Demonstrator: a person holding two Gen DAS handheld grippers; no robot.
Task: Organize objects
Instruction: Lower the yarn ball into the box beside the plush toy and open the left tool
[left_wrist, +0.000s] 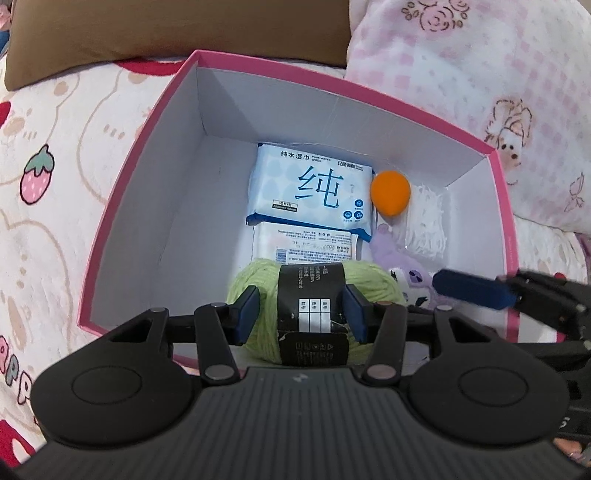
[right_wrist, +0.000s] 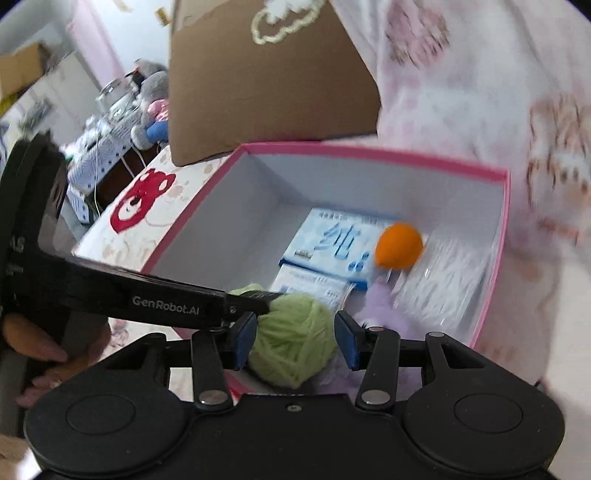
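Observation:
A pink-rimmed box (left_wrist: 155, 122) with white walls lies open on the bed; it also shows in the right wrist view (right_wrist: 369, 153). Inside lie two wet-wipe packs (left_wrist: 314, 184), an orange sponge egg (left_wrist: 390, 192), a clear bag of white floss picks (left_wrist: 428, 221) and a purple plush toy (left_wrist: 406, 269). My left gripper (left_wrist: 302, 314) is shut on a green yarn ball (left_wrist: 310, 317) with a black label, held over the box's near edge. My right gripper (right_wrist: 295, 339) is open, its pads either side of the same yarn ball (right_wrist: 291, 343), not touching.
A brown cushion (left_wrist: 177, 33) leans behind the box. A pink patterned pillow (left_wrist: 480, 74) lies to its right. The bedsheet (left_wrist: 48, 184) with cartoon prints surrounds the box. Beyond the bed's left edge stand cluttered furniture and plush toys (right_wrist: 147, 96).

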